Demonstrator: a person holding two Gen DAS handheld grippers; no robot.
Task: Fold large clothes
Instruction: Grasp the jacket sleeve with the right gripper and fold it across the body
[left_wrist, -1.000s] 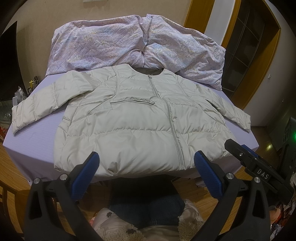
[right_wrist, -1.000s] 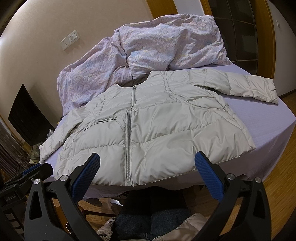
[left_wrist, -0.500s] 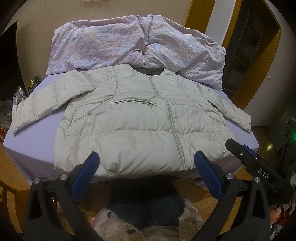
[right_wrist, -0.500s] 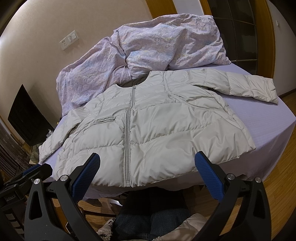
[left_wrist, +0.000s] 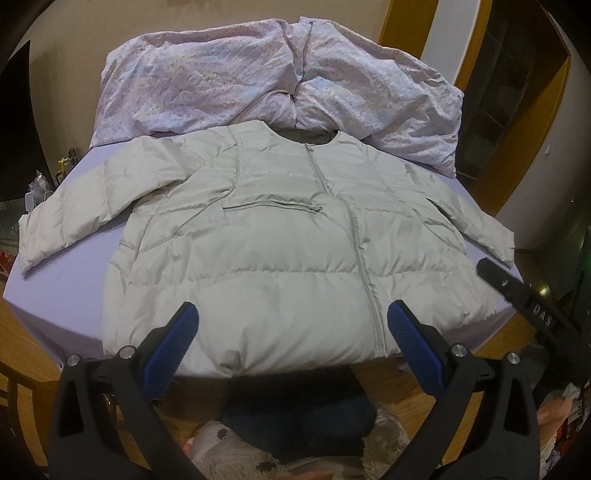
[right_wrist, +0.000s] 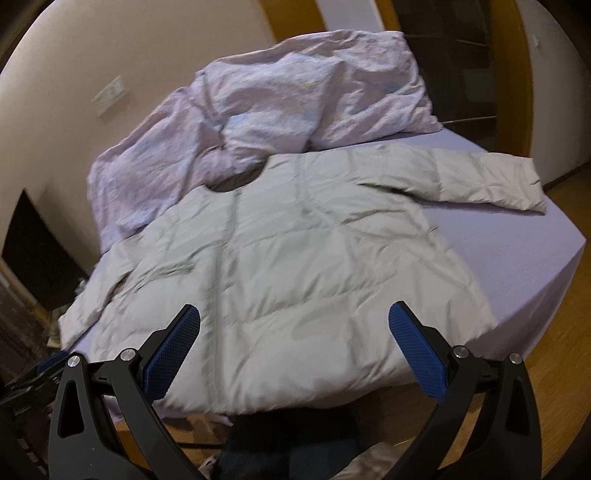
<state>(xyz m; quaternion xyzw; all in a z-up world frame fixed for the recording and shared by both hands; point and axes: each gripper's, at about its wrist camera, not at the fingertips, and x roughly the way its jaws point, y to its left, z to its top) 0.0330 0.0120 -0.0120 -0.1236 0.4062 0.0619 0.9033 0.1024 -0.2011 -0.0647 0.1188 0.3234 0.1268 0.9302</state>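
Observation:
A pale grey puffer jacket (left_wrist: 280, 251) lies flat, front up and zipped, on a lilac bed (left_wrist: 62, 288), both sleeves spread out. It also shows in the right wrist view (right_wrist: 295, 280). My left gripper (left_wrist: 290, 328) is open and empty, hovering over the jacket's hem near the zip. My right gripper (right_wrist: 293, 332) is open and empty over the hem, right of the zip. The right gripper's body (left_wrist: 524, 299) shows at the right edge of the left wrist view.
A crumpled lilac duvet (left_wrist: 273, 77) is piled at the head of the bed, touching the jacket's collar; it also shows in the right wrist view (right_wrist: 280, 96). Wooden floor (right_wrist: 554, 354) surrounds the bed. A wood-framed door (left_wrist: 517, 110) stands at the right. The person's legs (left_wrist: 295, 417) are below the grippers.
Both grippers have moved forward over the jacket's hem. The right gripper has also swung to the right, blurring its view. The jacket has not moved.

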